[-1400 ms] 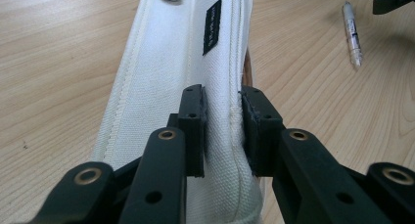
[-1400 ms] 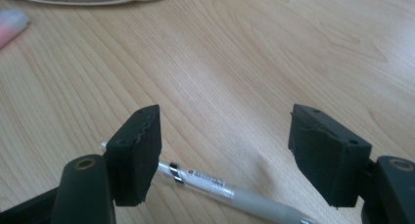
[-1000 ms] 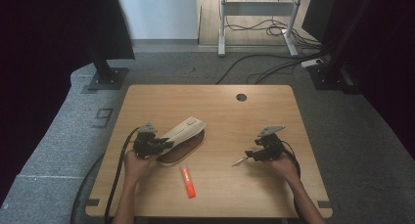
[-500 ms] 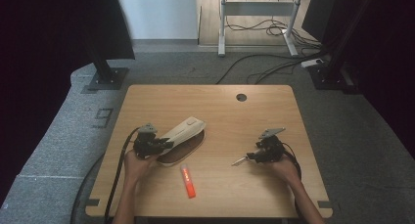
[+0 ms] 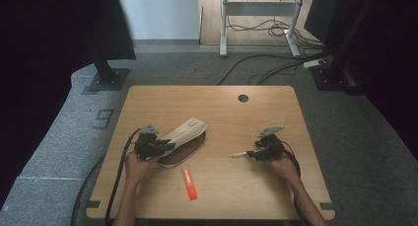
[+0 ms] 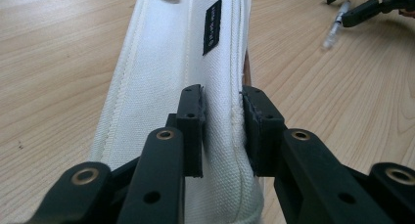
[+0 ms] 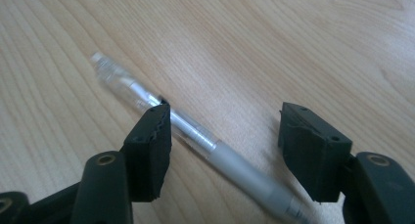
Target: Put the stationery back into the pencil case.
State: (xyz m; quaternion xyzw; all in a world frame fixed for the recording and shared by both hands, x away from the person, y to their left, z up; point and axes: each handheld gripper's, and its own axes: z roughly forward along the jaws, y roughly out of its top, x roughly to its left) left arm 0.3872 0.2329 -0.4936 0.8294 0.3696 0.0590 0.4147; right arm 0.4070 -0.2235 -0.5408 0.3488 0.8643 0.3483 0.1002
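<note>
Pale wood grain runs across the worktop (image 5: pixel 217 107), which carries three loose things: one white canvas pencil case (image 5: pixel 185 133), one clear pen (image 5: pixel 238 155) and one orange marker (image 5: pixel 189 183). The case lies left of centre, slanting toward the middle, its near end pinched by the left claw (image 6: pixel 222 131) — both pads press into the fabric. The pen rests right of centre, toward the near edge; the right claw (image 7: pixel 225 150) straddles it with jaws apart, just closing in, neither pad pressing on the barrel yet. The marker sits alone near the front edge, between the two hands.
</note>
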